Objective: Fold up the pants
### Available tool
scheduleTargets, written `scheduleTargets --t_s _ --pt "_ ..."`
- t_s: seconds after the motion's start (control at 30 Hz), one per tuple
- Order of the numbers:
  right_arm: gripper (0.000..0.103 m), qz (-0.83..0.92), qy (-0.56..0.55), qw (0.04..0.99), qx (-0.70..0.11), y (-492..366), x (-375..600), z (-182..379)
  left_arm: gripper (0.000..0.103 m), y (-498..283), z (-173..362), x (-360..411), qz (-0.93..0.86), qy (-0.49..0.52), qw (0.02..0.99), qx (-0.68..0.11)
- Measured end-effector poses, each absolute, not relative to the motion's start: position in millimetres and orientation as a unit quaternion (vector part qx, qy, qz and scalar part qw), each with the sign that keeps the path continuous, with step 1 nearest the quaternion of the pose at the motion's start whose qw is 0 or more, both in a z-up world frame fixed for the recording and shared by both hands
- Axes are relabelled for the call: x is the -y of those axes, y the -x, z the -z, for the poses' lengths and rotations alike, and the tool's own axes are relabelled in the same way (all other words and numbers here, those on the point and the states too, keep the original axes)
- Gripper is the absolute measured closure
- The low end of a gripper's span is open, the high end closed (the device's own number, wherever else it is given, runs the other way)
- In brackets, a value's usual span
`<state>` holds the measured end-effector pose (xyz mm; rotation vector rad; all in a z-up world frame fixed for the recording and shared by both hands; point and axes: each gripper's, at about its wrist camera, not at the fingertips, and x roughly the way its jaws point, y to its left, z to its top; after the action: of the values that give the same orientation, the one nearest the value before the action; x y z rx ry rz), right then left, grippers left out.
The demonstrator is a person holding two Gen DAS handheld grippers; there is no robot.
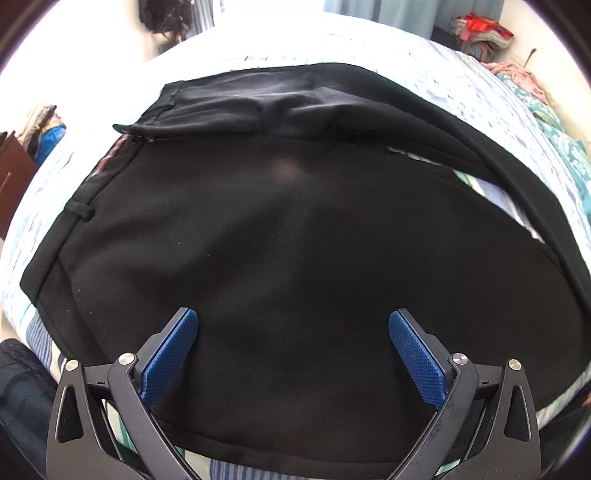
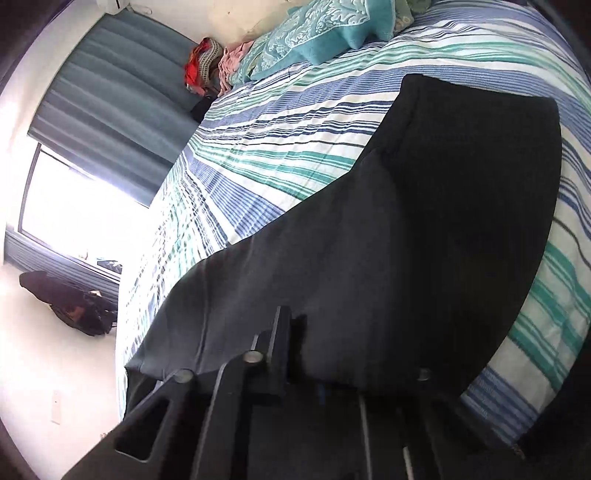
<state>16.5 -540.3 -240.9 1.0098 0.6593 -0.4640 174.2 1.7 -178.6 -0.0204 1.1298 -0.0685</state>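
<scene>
A: What is the biggest thing here?

B: The bed [image 2: 332, 122], under a blue, teal and white striped cover. Teal pillows [image 2: 317, 33] lie at its far end.

A: And the pants?

B: The black pants [image 1: 288, 236] lie spread on the bed, waistband to the left with a belt loop [image 1: 79, 210] showing; one side of the waist is folded over, and one leg runs off right. No readable writing anywhere.

A: The tools?

B: The left tool [image 1: 293, 325] hovers over the fabric, blue pads [image 1: 170, 354] wide apart. The right tool [image 2: 295, 354] sits at the fabric's edge with cloth draped across it; whether it pinches, I cannot tell.
</scene>
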Motion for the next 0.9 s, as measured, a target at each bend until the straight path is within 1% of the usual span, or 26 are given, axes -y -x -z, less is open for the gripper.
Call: scheduleTargets --t_s 0.13,0.2,0.27,0.33,0.43,0.6,0.63,0.67,0.73,0.77,0.8,0.9 --pt "0.095 0.157 -0.446 0.835 -0.281 -13 534 199 0.001 -222 141 14 0.088 0.063 0.843 -0.527" --pt "0.095 0.118 -0.42 0.859 -0.268 -15 524 172 0.001 -265 124 20 0.105 0.12 0.837 -0.524" --pt "0.095 0.085 -0.402 0.876 -0.253 -13 516 146 0.001 -313 118 23 0.114 0.187 0.819 -0.531" --pt "0.095 0.06 -0.383 0.89 -0.239 -9 508 122 0.001 -356 121 30 0.111 0.218 0.804 -0.542" --pt "0.095 0.023 -0.371 0.902 -0.221 -7 495 93 0.001 -403 137 39 0.08 0.221 0.789 -0.567" --pt "0.096 -0.026 -0.357 0.912 -0.201 11 485 63 0.002 -423 157 26 0.038 0.287 0.771 -0.567" --pt "0.096 -0.032 -0.355 0.913 -0.2 15 484 60 0.005 -423 158 22 0.034 0.302 0.77 -0.562" --pt "0.096 -0.038 -0.356 0.912 -0.198 18 486 57 0.014 -424 159 17 0.03 0.311 0.769 -0.557" --pt "0.095 -0.054 -0.366 0.909 -0.192 25 489 56 0.086 -427 166 11 0.043 0.331 0.755 -0.565" --pt "0.095 -0.063 -0.37 0.907 -0.189 29 491 51 0.101 -428 171 8 0.056 0.343 0.741 -0.574" --pt "0.095 -0.068 -0.37 0.907 -0.187 30 493 51 0.099 -425 170 6 0.061 0.352 0.736 -0.575" --pt "0.096 -0.045 -0.345 0.915 -0.206 25 503 54 0.099 -414 146 -2 0.076 0.365 0.751 -0.545"
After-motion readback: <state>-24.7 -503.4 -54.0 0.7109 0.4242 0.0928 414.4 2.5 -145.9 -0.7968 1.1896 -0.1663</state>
